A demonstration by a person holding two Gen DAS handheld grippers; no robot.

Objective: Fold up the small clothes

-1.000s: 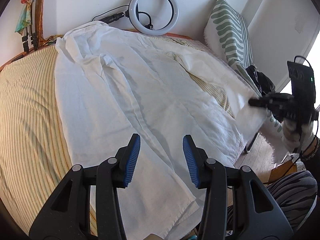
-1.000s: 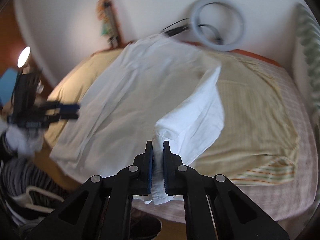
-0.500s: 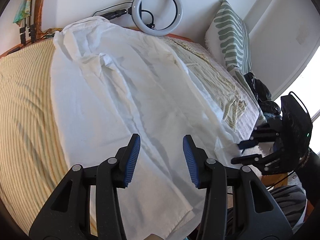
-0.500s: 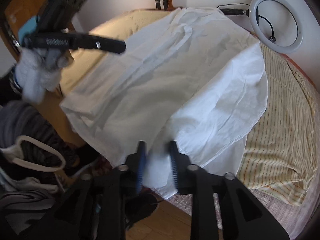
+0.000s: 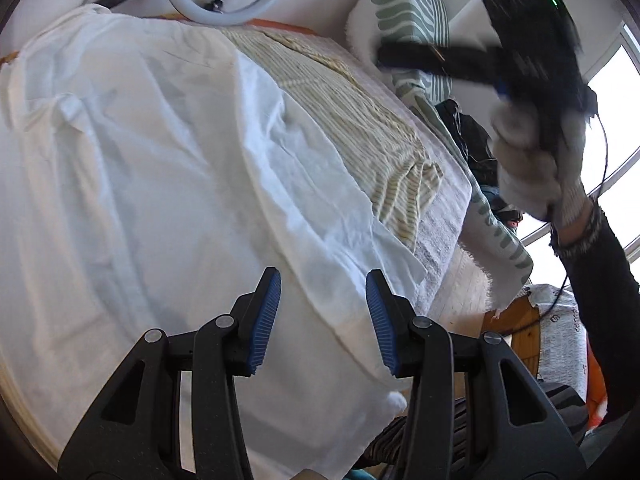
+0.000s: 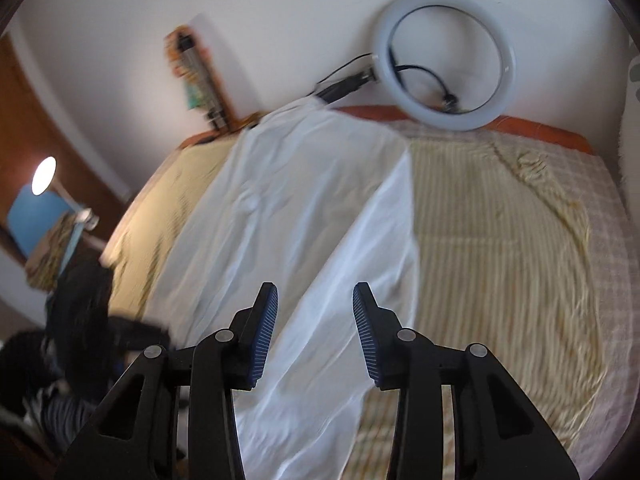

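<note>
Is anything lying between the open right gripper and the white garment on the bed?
Nothing visible. The right gripper hangs open directly over the white garment, with only air between its fingers and the cloth; the ring light stands far back by the wall.

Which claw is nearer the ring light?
Right. The right claw is raised over the bed, pointing toward the ring light; the left claw sits low over the shirt's near edge.

Bright window (image 5: 616, 92) backlight, motion blur, fisheye-warped edges.
</note>
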